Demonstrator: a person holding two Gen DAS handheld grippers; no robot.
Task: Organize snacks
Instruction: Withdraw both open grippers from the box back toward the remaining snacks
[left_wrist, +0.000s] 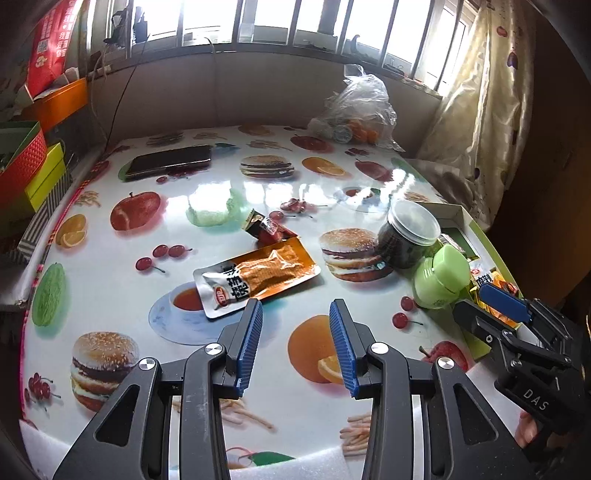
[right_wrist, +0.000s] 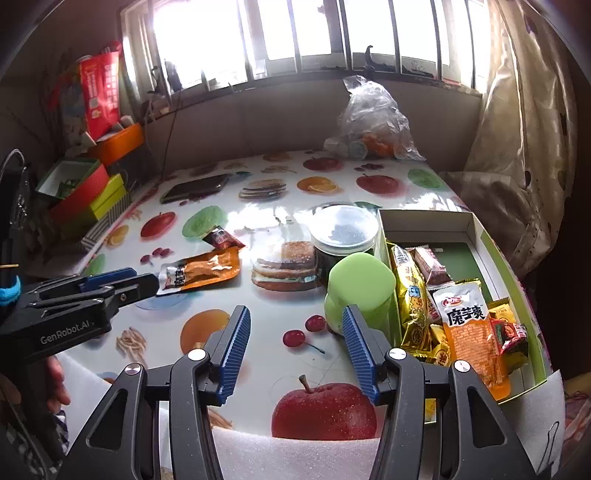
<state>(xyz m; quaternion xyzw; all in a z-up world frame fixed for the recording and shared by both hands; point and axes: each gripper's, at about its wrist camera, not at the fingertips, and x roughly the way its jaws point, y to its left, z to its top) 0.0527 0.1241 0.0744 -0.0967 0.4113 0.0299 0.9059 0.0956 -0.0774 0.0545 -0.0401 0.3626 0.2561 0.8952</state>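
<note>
An orange snack packet (left_wrist: 258, 280) (right_wrist: 203, 271) lies flat on the fruit-print table, with a small red packet (left_wrist: 267, 229) (right_wrist: 221, 238) just behind it. My left gripper (left_wrist: 295, 306) (right_wrist: 144, 282) hovers just short of the orange packet, open and holding nothing. My right gripper (right_wrist: 295, 314) (left_wrist: 495, 306) is open and empty too, above the table's near edge. Its right finger is close to a green lidded container (right_wrist: 360, 291) (left_wrist: 441, 280). To the right, an open box (right_wrist: 461, 221) (left_wrist: 480, 236) holds several packets, among them an orange one (right_wrist: 469, 332) and a golden one (right_wrist: 413, 302).
A clear-lidded jar (right_wrist: 343, 229) (left_wrist: 410, 236) with dark contents stands behind the green container. A phone (left_wrist: 173, 162) lies far left, and a plastic bag (left_wrist: 362, 107) sits at the back. Coloured boxes (left_wrist: 22, 162) are stacked off the left edge. A curtain (right_wrist: 517, 147) hangs at the right.
</note>
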